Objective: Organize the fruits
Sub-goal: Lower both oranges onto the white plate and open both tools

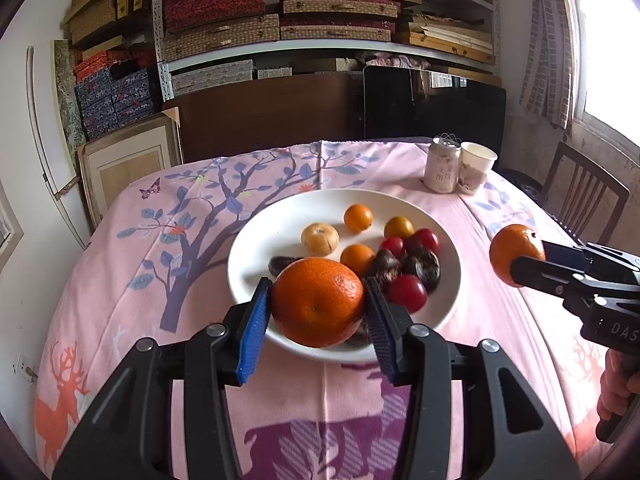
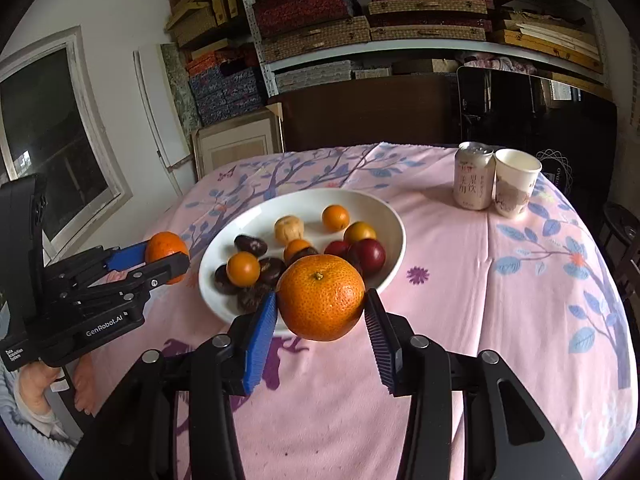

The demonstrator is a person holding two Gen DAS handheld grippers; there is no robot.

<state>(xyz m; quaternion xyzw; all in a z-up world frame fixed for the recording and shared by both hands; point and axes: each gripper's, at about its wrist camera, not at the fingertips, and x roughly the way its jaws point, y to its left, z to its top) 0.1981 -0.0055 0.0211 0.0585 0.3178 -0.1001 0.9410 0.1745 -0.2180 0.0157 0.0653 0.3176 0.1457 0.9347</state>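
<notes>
My left gripper [image 1: 318, 304] is shut on a large orange [image 1: 318, 302], held above the near rim of a white plate [image 1: 280, 220]. My right gripper [image 2: 320, 300] is shut on a second large orange [image 2: 322, 298], held above the plate's near right rim [image 2: 384, 208]. Each gripper shows in the other's view, the right one [image 1: 520, 260] right of the plate and the left one [image 2: 168, 256] left of it. The plate holds several small oranges, red cherry tomatoes and dark chestnuts.
A pink drink can [image 2: 474, 176] and a paper cup [image 2: 516, 186] stand at the table's far right. The table wears a pink printed cloth [image 2: 480, 280]. A wooden chair [image 1: 584, 196] stands at the right. Shelves of boxes fill the back wall.
</notes>
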